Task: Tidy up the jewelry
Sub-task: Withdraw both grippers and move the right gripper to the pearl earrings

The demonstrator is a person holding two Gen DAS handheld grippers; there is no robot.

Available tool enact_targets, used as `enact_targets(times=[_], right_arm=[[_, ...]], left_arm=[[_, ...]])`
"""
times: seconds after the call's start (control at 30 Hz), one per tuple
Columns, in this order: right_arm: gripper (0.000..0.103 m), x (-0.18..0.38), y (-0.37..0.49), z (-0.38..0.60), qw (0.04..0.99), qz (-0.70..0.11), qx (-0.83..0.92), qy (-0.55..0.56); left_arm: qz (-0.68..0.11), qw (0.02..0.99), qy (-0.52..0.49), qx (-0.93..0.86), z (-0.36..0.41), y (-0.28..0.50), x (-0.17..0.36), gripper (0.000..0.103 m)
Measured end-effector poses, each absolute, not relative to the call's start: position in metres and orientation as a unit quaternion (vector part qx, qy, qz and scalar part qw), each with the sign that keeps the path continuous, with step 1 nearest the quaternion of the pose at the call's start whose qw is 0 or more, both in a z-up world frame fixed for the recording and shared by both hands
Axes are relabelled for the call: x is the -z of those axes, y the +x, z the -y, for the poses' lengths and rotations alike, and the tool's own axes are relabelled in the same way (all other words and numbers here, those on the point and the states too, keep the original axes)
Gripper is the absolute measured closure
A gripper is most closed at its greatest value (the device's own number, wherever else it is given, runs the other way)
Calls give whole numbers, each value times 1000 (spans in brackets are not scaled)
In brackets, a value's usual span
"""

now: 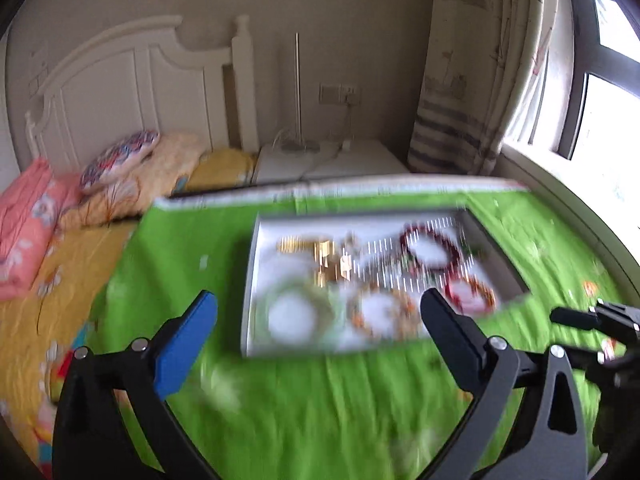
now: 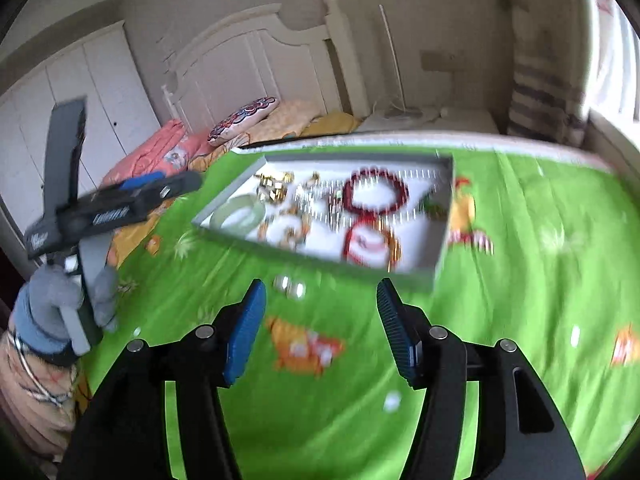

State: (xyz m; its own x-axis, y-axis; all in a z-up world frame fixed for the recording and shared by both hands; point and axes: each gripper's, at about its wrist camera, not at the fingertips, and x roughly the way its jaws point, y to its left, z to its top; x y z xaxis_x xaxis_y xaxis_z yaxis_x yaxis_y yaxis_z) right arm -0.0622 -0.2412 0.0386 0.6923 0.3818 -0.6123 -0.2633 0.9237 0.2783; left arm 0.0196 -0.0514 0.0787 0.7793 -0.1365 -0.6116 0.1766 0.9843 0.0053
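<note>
A grey-rimmed white tray (image 1: pixel 249 280) (image 2: pixel 224 196) lies on the green cloth and holds jewelry: a pale green bangle (image 2: pixel 240 211), a dark red bead bracelet (image 2: pixel 378 196) (image 1: pixel 430 251), a red and gold bracelet (image 2: pixel 370 249), gold pieces (image 1: pixel 328 256) and a beaded bracelet (image 1: pixel 382 314). Two small shiny pieces (image 2: pixel 290 286) lie on the cloth before the tray. My left gripper (image 1: pixel 318 308) is open and empty, just short of the tray. My right gripper (image 2: pixel 320 298) is open and empty, near the shiny pieces. Both views are motion blurred.
The green cartoon cloth (image 2: pixel 520 280) covers a bed with pillows (image 1: pixel 120 160) and a white headboard (image 1: pixel 120 88). A white nightstand (image 1: pixel 332 160), a curtain (image 1: pixel 472 80) and a window (image 1: pixel 608 100) stand at the right. The left gripper's body (image 2: pixel 100 208), held by a gloved hand, shows at the left.
</note>
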Motion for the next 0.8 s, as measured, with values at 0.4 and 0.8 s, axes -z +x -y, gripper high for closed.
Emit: enact_targets(times=[0.4, 0.8], right_arm=[[47, -18, -74, 220, 917, -366, -154, 38], [47, -8, -64, 208, 908, -399, -131, 11]], left_arm=[[-379, 921, 30, 84, 50, -37, -19, 2], [-411, 908, 13, 78, 44, -28, -8, 2]])
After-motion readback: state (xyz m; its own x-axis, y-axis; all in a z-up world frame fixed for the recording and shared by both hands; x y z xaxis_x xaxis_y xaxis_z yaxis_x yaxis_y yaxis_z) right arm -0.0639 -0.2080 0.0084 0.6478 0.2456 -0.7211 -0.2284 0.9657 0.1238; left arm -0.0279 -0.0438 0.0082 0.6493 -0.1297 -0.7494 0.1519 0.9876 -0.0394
